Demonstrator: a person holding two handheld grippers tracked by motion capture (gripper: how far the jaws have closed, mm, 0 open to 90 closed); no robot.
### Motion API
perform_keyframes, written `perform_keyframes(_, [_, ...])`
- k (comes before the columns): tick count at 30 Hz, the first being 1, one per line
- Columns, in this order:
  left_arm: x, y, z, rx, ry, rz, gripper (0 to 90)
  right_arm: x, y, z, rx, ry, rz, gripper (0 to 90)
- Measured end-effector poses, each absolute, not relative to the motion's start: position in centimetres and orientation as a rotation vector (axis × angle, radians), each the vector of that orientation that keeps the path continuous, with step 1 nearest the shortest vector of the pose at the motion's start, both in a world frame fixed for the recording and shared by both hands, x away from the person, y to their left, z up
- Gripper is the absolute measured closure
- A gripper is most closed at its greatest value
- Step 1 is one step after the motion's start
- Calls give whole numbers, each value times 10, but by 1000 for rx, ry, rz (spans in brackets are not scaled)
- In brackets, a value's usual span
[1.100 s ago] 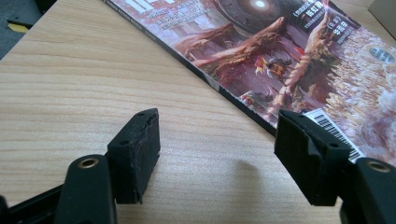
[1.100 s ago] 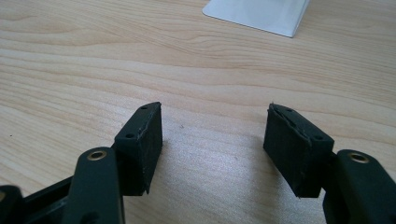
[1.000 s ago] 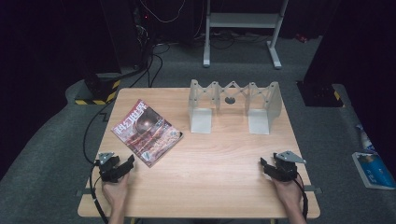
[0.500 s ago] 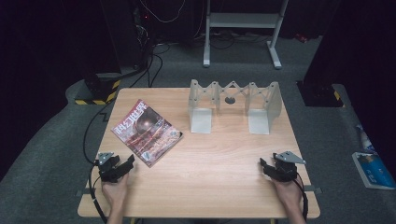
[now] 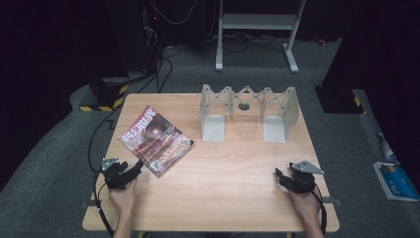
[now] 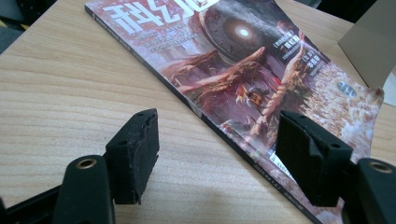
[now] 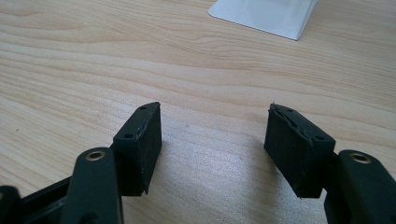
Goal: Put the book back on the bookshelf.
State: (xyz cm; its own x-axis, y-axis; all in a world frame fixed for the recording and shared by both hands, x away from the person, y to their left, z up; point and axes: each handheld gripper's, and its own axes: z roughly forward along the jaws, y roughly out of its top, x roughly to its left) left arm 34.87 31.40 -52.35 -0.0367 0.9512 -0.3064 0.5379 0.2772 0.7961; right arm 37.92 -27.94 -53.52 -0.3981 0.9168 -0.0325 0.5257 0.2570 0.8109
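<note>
A magazine [image 5: 156, 139] with a dark red cover lies flat and askew on the left of the wooden table [image 5: 223, 173]; the left gripper view shows the magazine [image 6: 243, 74] close up. My left gripper [image 5: 137, 168] rests on the table just short of its near corner, open, with nothing between the jaws. Its midpoint [image 6: 217, 154] hovers over the magazine's spine edge. My right gripper [image 5: 278, 174] lies on the table near the front right, open and empty, above bare wood [image 7: 212, 140].
A grey folding rack [image 5: 247, 111] with two upright end plates stands at the back centre of the table; one plate's foot [image 7: 266, 14] shows ahead of the right gripper. Cables and a metal stand are on the floor beyond the table.
</note>
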Motion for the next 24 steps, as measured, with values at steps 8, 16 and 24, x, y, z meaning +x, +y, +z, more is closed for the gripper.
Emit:
perform_keyframes(8, [360,306,-515,1418,1693,636,295,379,-279,-535,1296,2031,1012,364])
perform_keyframes(16, [386,299,-514,1453,1770,675,246,379,-279,-535,1290,2031,1010,361])
perform_keyframes(24, [399,295,-524,1444,1805,663,236,378,-278,-535,1283,2032,1011,360])
